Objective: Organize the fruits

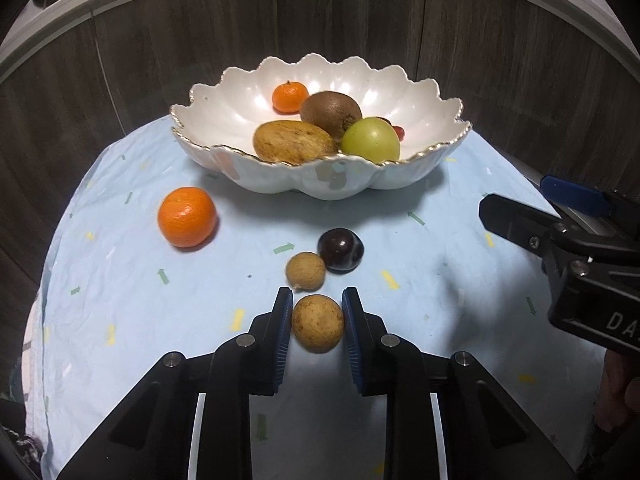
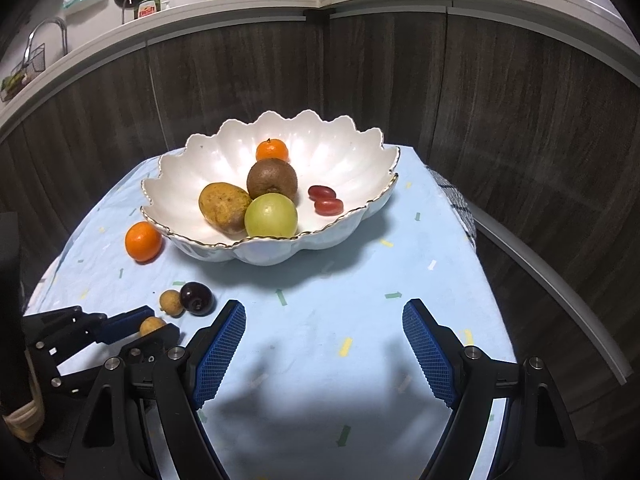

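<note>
My left gripper (image 1: 317,298) is shut on a small tan longan (image 1: 317,323), low over the blue cloth; it also shows in the right wrist view (image 2: 151,325). A second longan (image 1: 305,271) and a dark plum (image 1: 341,250) lie just beyond it. An orange (image 1: 187,216) sits left of the white scalloped bowl (image 1: 280,180). The bowl holds a small orange (image 1: 290,97), a kiwi (image 1: 331,113), a brown mango (image 1: 294,141), a green apple (image 1: 371,140) and two red grape tomatoes (image 2: 326,199). My right gripper (image 2: 324,312) is open and empty over the cloth, right of the left one.
The table (image 2: 440,280) wears a light blue cloth with confetti marks. Dark wood cabinet fronts (image 2: 500,100) curve behind it, close to the bowl. A counter (image 2: 240,4) above carries pans and a dish soap bottle. A checked cloth hangs off the table's right edge (image 2: 460,204).
</note>
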A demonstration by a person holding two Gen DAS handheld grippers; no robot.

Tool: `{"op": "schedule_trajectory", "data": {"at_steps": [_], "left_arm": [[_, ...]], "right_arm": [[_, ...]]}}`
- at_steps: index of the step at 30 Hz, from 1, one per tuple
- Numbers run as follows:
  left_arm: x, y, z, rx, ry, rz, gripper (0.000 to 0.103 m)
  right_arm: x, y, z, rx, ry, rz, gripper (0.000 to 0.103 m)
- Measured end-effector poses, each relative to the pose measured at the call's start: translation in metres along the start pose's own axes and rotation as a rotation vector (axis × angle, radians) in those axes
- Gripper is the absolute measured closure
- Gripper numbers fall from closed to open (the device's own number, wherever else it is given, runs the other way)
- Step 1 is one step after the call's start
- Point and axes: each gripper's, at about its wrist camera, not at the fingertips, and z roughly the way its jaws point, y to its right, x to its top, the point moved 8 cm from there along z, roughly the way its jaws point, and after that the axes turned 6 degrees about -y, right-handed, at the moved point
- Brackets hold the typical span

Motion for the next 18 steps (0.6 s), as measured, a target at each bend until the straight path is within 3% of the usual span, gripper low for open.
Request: {"op": "schedule_trajectory", "data": {"at_steps": [18], "left_arm": [[0.001,-0.065,-0.029,0.07,0.027,-0.067,0.077]], "right_arm": [[0.001,-0.061,0.009,0.065,-0.039,-0.088,0.022]]}}
